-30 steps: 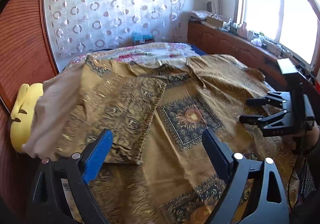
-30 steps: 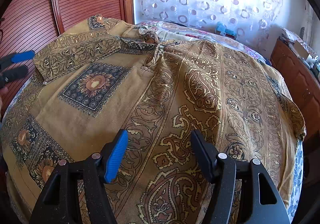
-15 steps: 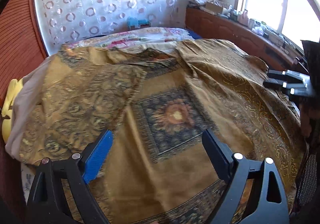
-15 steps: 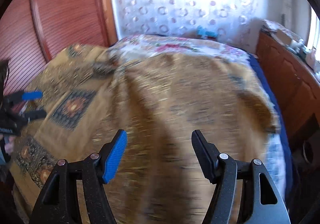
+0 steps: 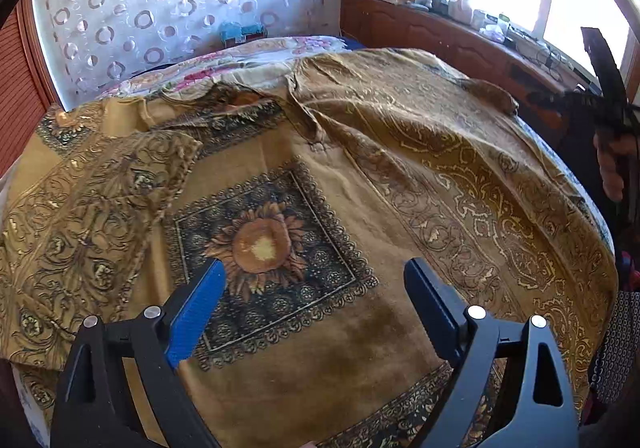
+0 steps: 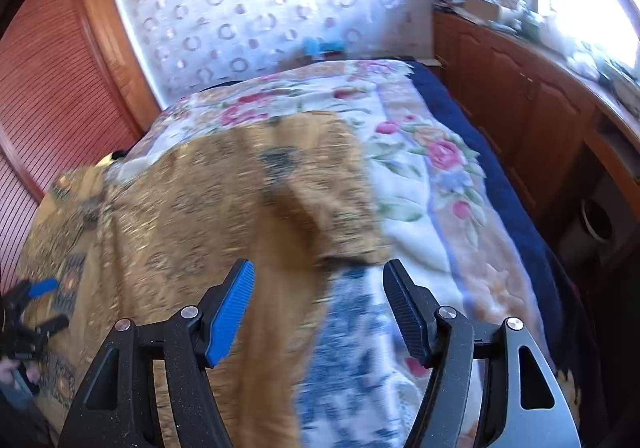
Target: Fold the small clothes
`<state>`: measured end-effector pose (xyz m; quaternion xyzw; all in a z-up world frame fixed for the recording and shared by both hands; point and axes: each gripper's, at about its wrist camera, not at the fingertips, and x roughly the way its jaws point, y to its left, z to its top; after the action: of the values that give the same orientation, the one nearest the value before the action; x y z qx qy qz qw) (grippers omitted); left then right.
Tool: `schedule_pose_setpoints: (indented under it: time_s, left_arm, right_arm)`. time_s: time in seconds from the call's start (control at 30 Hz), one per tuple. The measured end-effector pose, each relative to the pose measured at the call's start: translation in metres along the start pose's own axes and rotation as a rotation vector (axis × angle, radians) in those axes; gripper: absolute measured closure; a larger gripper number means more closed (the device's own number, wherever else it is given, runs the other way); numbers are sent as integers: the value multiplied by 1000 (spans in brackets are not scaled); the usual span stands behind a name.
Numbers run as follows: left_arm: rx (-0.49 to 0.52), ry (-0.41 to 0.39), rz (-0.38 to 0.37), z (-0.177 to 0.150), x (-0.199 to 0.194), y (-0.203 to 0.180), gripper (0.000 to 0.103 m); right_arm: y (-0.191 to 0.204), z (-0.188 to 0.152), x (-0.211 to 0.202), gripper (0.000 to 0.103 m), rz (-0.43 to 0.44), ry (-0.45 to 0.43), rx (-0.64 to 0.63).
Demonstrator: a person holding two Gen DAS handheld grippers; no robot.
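Blue-padded left gripper (image 5: 314, 280) jaws wide, nothing between them, over the garment's (image 5: 360, 176) sunflower square. Right gripper (image 6: 318, 284) jaws apart, empty, above the garment's blurred edge. Garment lies spread on the floral bedspread (image 6: 420, 176).

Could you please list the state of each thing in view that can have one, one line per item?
Gold patterned garment: spread flat over the bed, one sleeve folded inward, nothing gripping it.
Folded sleeve: lying on top of the garment's body.
Left gripper: jaws open, empty, above the sunflower panel.
Right gripper: jaws open, empty, near the garment's edge.
Floral blanket: spread underneath, partly covered.
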<state>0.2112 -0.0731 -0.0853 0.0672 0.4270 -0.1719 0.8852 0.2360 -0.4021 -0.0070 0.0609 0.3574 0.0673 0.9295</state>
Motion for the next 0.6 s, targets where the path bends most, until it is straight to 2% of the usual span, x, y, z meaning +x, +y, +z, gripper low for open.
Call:
schedule_pose_setpoints:
  time_s: [0.2,0.37,0.43,0.6]
  left_arm:
    - [27,9,19,-2,8,-5,12]
    - [39,16,16,-1,11,-7,4]
    - [48,25,13,-2,12,-9,1]
    - [47,25,12,-2,11,-8,0]
  right_arm:
    - [-26,19,6,34,-28,13,63]
    - [-28,36,25,34,-34,43,94]
    - [-30,41,35,34,-10,61,131]
    - [-34,44,58,34,40,115,184]
